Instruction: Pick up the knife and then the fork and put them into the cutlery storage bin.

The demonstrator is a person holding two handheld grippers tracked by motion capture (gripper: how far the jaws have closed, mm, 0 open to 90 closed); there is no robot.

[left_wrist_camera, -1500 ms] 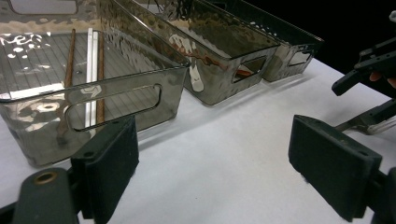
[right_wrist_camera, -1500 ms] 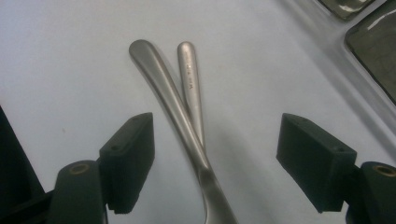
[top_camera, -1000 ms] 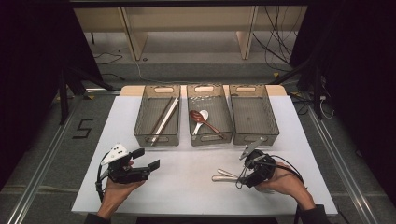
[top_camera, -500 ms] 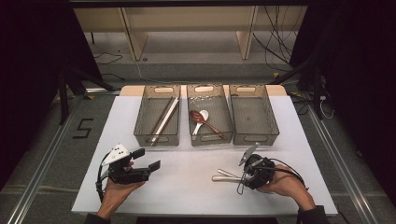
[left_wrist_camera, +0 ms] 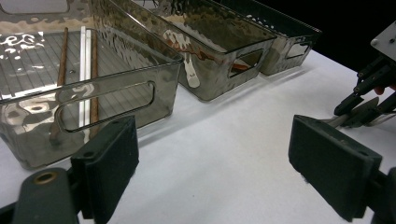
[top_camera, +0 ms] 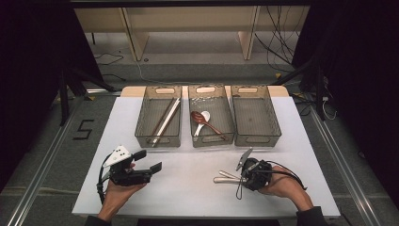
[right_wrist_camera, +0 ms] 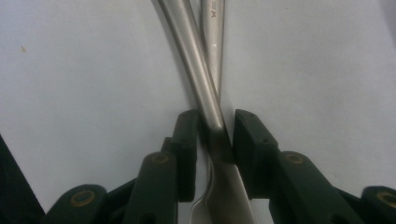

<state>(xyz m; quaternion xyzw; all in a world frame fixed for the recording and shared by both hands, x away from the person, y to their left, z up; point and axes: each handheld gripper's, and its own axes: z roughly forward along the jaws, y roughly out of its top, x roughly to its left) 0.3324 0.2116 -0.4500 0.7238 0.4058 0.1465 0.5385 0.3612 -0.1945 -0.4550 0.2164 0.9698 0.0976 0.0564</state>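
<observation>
Shiny metal spoons (right_wrist_camera: 208, 65), two of them, lie close together on the white surface (top_camera: 188, 188), in the lower right part of the high view. Their long handles cross each other. The right gripper (right_wrist_camera: 214, 140) sits right over them, low on the surface, and its two black jaws have just been closing in. The handles are between the jaws now, and the pads look very near or just touching the metal, but I cannot tell if they press hard yet. A hand (top_camera: 282, 186) holds this gripper from the lower right of the frame.

On the lower left of the high view, the left gripper (top_camera: 148, 162) rests in the other hand (top_camera: 117, 195). Its jaws stand wide apart with nothing between them. It points toward the right side of the surface.

Three see-through grey bins stand in a row at the far side. The left bin (top_camera: 159, 137) holds long thin sticks, some brown and one pale. The middle bin (top_camera: 209, 140) holds a dark red spoon (top_camera: 200, 117) and a white spoon (top_camera: 203, 120) lying across each other. The right bin (top_camera: 256, 136) stands just beside the middle one, well apart from the metal spoons.
</observation>
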